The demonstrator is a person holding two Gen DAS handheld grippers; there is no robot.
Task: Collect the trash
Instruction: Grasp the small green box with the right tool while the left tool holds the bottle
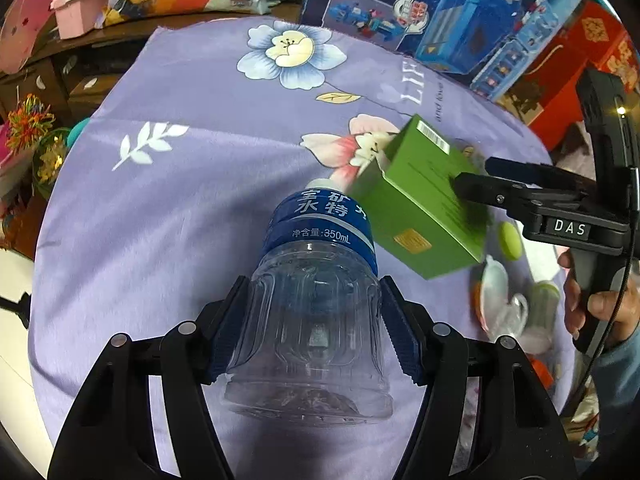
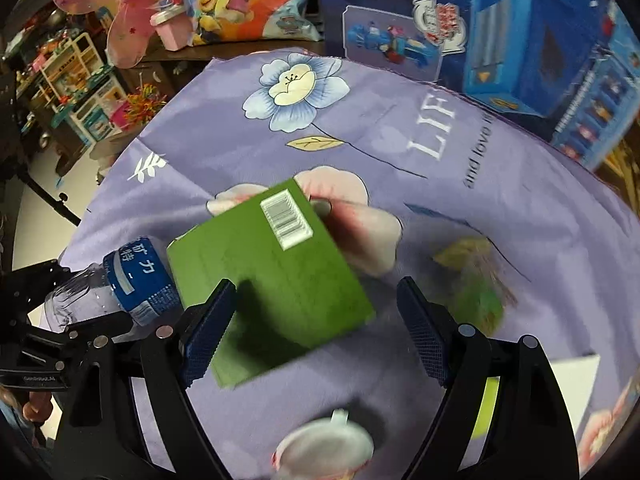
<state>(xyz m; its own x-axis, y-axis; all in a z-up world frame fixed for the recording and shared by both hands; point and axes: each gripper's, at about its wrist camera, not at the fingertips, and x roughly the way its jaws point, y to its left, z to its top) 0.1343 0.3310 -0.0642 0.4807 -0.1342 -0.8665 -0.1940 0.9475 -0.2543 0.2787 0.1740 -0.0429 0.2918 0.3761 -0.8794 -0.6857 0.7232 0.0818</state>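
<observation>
- The left gripper [image 1: 312, 320] is clamped on a clear plastic water bottle [image 1: 316, 304]; both pads press the ribbed lower body, with the blue label and white cap pointing away from the camera.
- The bottle is held above a purple floral cloth [image 1: 192, 208] that covers the table.
- The right gripper [image 2: 316, 328] holds a green carton [image 2: 272, 276]. In the left wrist view, its black fingers [image 1: 492, 192] sit on opposite faces of the carton.
- In the right wrist view, the left pad touches the carton's side, while the right pad appears to stand clear of it; motion blur makes contact on that side uncertain.
- The carton is tilted, barcode face up, and sits just beside the bottle's label end.
- A hand [image 1: 596, 304] grips the right gripper's handle.
- A clear plastic cup [image 1: 504, 304] and a green round object [image 1: 511, 240] lie on the cloth near the carton.
- Blue toy boxes [image 1: 480, 20] stand at the cloth's far edge.
</observation>
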